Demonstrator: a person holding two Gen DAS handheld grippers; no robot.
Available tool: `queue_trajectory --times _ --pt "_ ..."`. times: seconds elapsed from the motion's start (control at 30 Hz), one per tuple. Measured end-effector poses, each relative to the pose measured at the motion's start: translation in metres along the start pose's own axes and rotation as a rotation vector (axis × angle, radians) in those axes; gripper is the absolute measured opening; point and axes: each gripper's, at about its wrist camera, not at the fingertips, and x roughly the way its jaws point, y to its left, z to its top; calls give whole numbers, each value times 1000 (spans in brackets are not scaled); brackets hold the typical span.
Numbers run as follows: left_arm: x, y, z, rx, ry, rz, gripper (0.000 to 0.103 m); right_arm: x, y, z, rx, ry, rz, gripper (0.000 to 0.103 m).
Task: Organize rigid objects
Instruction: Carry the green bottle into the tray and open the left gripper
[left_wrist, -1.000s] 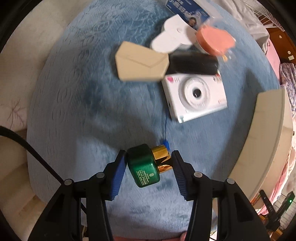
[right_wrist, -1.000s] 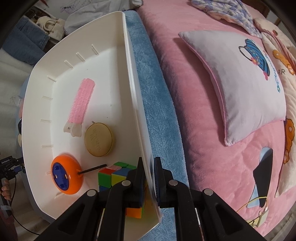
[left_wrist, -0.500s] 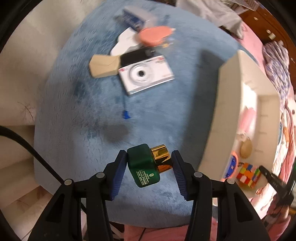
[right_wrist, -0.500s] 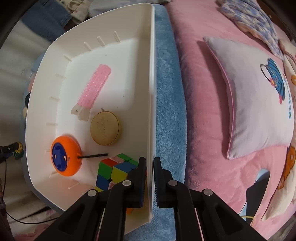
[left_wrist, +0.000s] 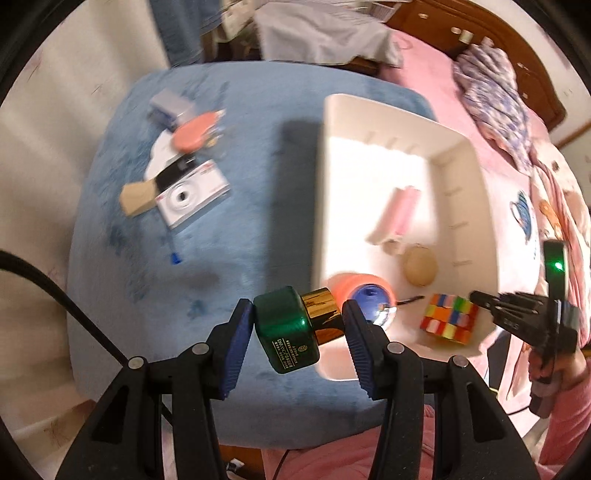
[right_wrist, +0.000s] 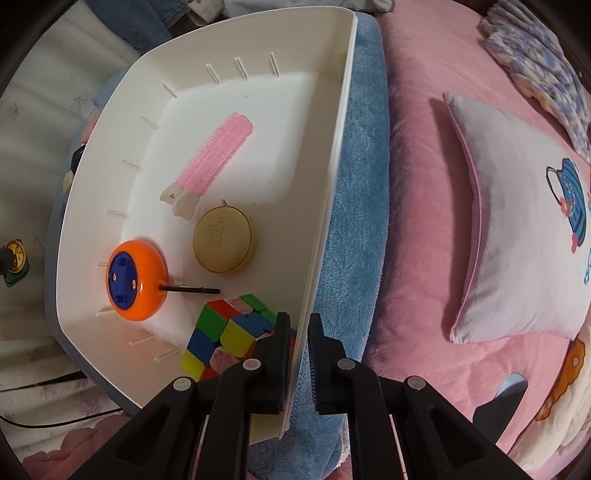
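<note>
Left gripper clamps squat green glass bottle with gold cap above blue plush blanket, just short of white plastic bin. Cap-end grip may slip. Right gripper pinches bin wall; may tip it.

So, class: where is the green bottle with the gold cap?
In the left wrist view, the green bottle sits clamped in the left gripper, above the blue blanket beside the white bin's near corner.

green bottle with small gold label print, not legible
</note>
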Motion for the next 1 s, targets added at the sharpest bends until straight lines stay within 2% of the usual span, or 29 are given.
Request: queue_trajectory --times 0.6,0.83,0.93,1.0 --pt "23 -102 -16 238 14 -115 53 0 4 2 -86 15 -14 11" --pt "31 -121 -24 288 39 -133 53 1 6 2 -106 19 -26 11" --pt "27 -122 -26 291 24 -162 55 0 6 2 -102 20 -27 11" --pt "23 -123 -26 299 11 -167 64 0 6 2 -97 21 -28 11"
